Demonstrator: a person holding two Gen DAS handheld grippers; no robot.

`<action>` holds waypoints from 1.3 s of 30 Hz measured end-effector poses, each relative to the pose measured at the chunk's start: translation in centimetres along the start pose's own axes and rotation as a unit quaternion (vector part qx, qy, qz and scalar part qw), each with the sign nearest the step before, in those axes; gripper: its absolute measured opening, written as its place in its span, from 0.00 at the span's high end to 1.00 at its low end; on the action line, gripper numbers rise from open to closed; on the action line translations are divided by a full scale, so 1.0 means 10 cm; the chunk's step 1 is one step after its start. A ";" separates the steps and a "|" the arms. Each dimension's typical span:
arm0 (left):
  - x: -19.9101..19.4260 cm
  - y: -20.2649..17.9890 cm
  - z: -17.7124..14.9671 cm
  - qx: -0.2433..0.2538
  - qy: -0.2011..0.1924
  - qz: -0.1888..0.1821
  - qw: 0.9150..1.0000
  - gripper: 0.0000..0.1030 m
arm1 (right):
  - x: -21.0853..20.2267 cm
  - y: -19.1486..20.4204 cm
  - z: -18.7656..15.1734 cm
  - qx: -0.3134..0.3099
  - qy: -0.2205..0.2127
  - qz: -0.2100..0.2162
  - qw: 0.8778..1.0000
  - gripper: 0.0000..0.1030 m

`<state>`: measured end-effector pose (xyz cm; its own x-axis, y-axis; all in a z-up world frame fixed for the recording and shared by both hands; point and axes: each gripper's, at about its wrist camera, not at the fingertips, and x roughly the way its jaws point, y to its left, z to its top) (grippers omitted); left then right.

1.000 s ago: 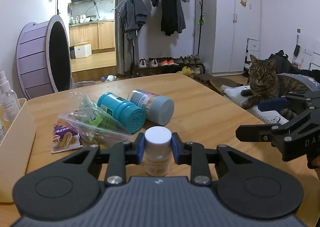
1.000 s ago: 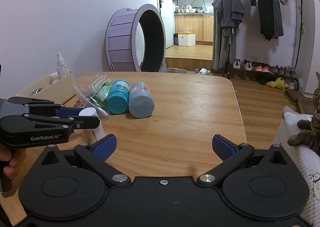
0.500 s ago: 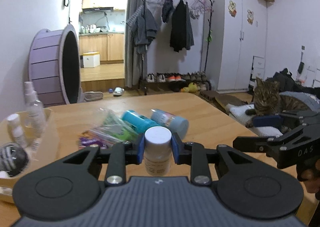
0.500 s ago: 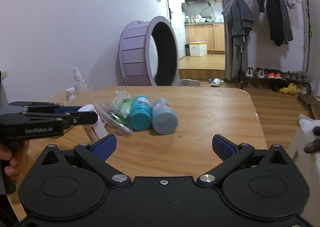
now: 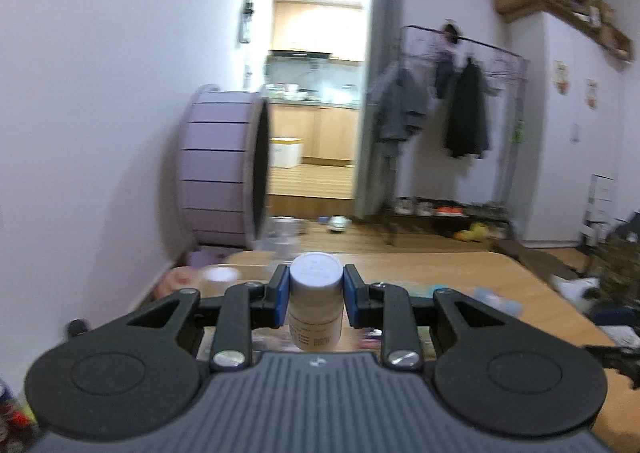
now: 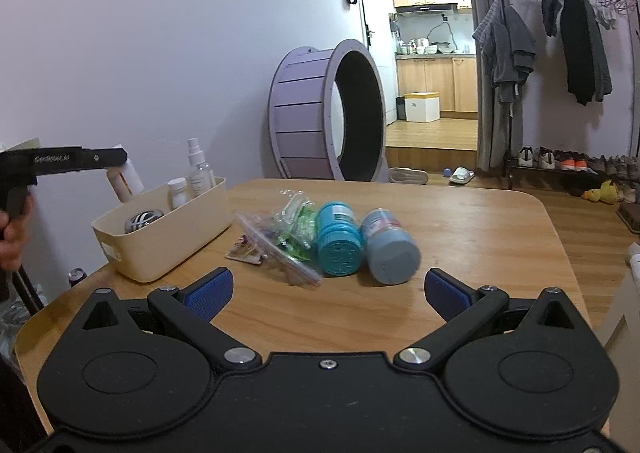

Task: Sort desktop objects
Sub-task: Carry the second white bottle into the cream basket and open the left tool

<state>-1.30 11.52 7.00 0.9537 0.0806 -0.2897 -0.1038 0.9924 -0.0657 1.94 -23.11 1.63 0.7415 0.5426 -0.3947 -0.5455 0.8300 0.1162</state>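
Bottle sits clamped upright between left hand-held gripper pads.

A purple cat wheel stood against the wall beyond the counter. A clothes rack held dark garments, shoes lined beneath. Kitchen cabinets showed through the doorway.

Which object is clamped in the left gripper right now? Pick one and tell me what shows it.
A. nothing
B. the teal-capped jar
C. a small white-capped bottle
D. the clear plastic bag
C: in the left wrist view the left gripper has its blue pads pressed on both sides of the small white-capped bottle, while the teal-capped jar and the clear plastic bag lie on the table.
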 end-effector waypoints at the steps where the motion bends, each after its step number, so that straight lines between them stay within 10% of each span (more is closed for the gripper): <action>1: 0.01 0.04 0.00 0.000 0.002 0.009 1.000 0.73 | 0.00 0.02 0.00 -0.001 0.001 0.002 1.000 0.00; 19: 0.24 0.35 -0.26 0.026 0.070 0.081 0.994 0.69 | 0.13 0.23 -0.05 -0.012 0.016 0.019 1.000 0.00; 39: -0.05 0.49 -0.22 0.004 0.028 0.091 0.995 0.72 | 0.18 0.27 -0.03 -0.011 0.014 0.021 1.000 0.00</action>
<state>-2.89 16.12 4.73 0.9024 0.2535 -0.3483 -0.2706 0.9627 -0.0004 1.69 -19.90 0.96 0.7063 0.5731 -0.4155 -0.5850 0.8031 0.1133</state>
